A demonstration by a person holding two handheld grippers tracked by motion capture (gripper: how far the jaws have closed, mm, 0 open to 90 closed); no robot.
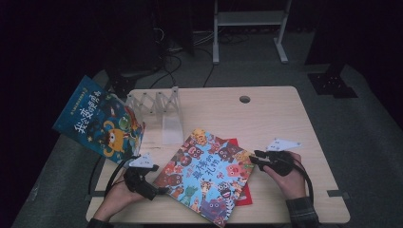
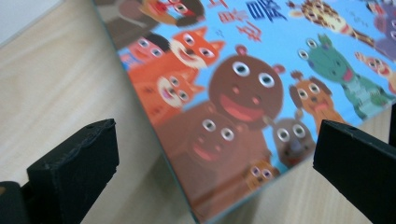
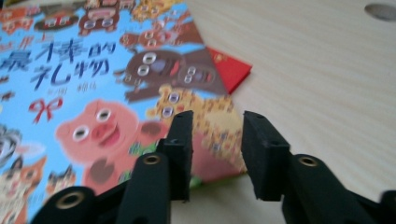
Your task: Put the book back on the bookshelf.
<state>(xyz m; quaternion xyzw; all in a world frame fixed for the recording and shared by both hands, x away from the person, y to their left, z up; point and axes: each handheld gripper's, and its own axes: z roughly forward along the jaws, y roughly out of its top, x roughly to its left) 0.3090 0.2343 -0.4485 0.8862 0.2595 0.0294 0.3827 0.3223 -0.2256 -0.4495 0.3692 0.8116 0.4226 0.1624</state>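
Under both grippers spreads a pale wooden table (image 1: 275, 114) with rounded corners and a round cable hole (image 1: 244, 99) far ahead of the right gripper (image 1: 257, 158). Beyond the table lie grey floor, loose cables and the legs of a white frame (image 1: 249, 28), with the rest of the room dark.

Between the two grippers lies a picture book (image 1: 206, 173) with cartoon animals on a blue cover, flat and turned askew to the table's edges. A red booklet (image 1: 240, 183) peeks out from under its side nearest the right gripper. The left gripper (image 1: 159, 190) sits at the book's near left corner, jaws spread wide and released, with that corner lying between them and touching neither pad. The right gripper has its jaws partly drawn together at the book's right edge; the edge lies in or just behind the gap, and I cannot tell whether the pads press on it.

Ahead of the left gripper stands a white folding rack (image 1: 159, 107), and a second book (image 1: 100, 121) leans tilted past the table's left edge. Bare wood stays open ahead of and beside the right gripper
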